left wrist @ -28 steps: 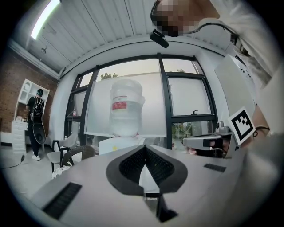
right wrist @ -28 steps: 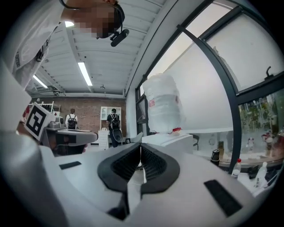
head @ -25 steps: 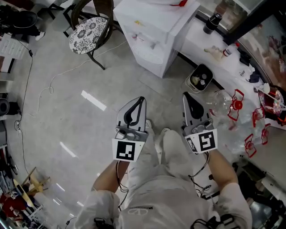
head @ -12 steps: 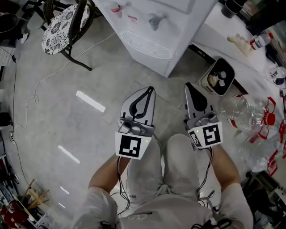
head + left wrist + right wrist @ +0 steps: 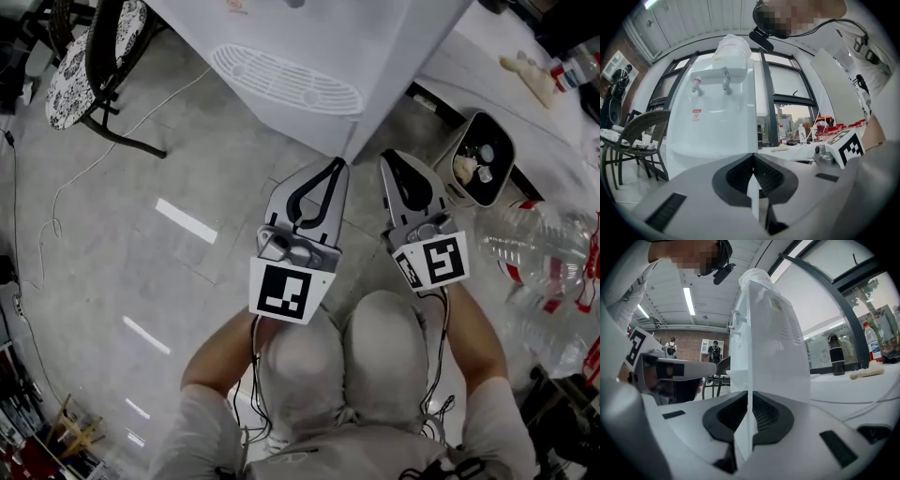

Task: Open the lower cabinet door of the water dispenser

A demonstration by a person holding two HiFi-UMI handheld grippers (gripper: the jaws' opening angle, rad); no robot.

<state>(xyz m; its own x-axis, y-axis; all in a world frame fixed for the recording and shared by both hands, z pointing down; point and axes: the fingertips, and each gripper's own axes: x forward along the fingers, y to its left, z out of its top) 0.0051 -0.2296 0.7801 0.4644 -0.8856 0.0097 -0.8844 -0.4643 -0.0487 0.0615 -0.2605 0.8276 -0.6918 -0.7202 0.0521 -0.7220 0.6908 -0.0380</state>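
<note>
On the glossy grey floor (image 5: 141, 234), faces the water dispenser (image 5: 309, 47), a boxy cabinet of smooth white plastic with an oval slotted drip grille (image 5: 286, 80), standing just beyond both claw tips, its lower door not made out in any view. Holds the left claw (image 5: 336, 162) and the right claw (image 5: 387, 156) side by side, pale grey shells around ribbed black pads, each pinched together on nothing. Shares the room with a dark-framed chair (image 5: 75, 66) bearing a patterned cushion at left and a clear ribbed plastic bottle (image 5: 539, 246) at right.
</note>
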